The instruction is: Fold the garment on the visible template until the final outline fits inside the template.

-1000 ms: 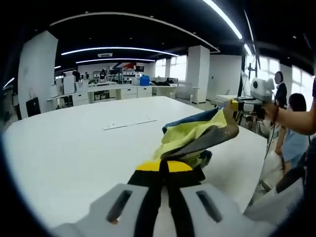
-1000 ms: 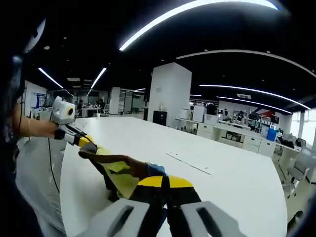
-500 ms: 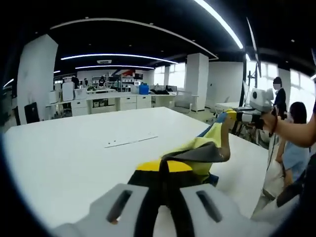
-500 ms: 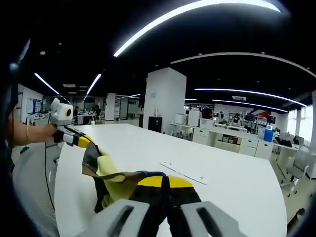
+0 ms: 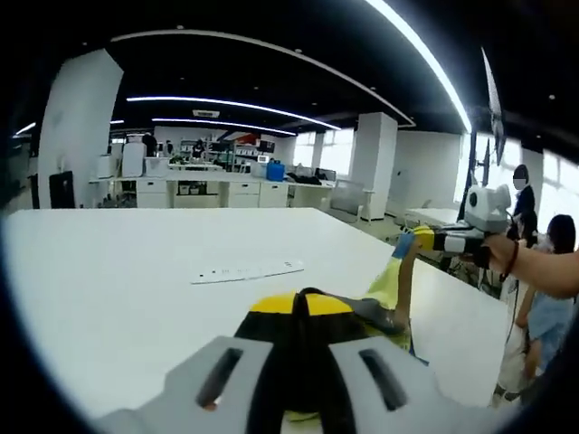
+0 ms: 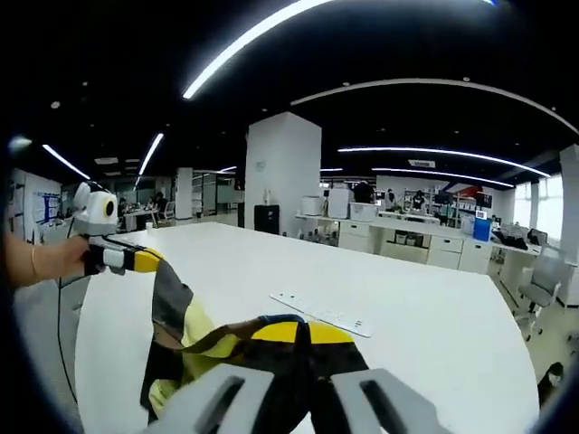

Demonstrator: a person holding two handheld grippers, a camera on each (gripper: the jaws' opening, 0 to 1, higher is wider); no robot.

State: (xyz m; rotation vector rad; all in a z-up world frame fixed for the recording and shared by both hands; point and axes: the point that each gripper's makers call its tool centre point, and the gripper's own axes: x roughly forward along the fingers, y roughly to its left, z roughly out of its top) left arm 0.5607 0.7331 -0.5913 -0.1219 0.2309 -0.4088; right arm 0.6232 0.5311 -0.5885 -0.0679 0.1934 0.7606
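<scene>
Garment (image 5: 391, 287) hangs stretched between both tools above the white bench (image 5: 118, 280). Left hand-held gripper (image 5: 301, 306) clenched on one end, right hand-held gripper (image 6: 302, 333) clenched on the other; pinch points hidden behind jaws. Pale strip (image 6: 323, 315) on bench, possibly template marking, too small to tell.

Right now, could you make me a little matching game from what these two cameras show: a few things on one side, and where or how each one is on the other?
Things:
1. garment
2. white strip
3. table
4. blue container

Places or states:
A. lying flat on the tabletop, beyond the grippers
B. far off on the counters at the back of the room
C. held up between the left gripper and the right gripper
D. white, under the garment

Pairs: 1-C, 2-A, 3-D, 4-B
</scene>
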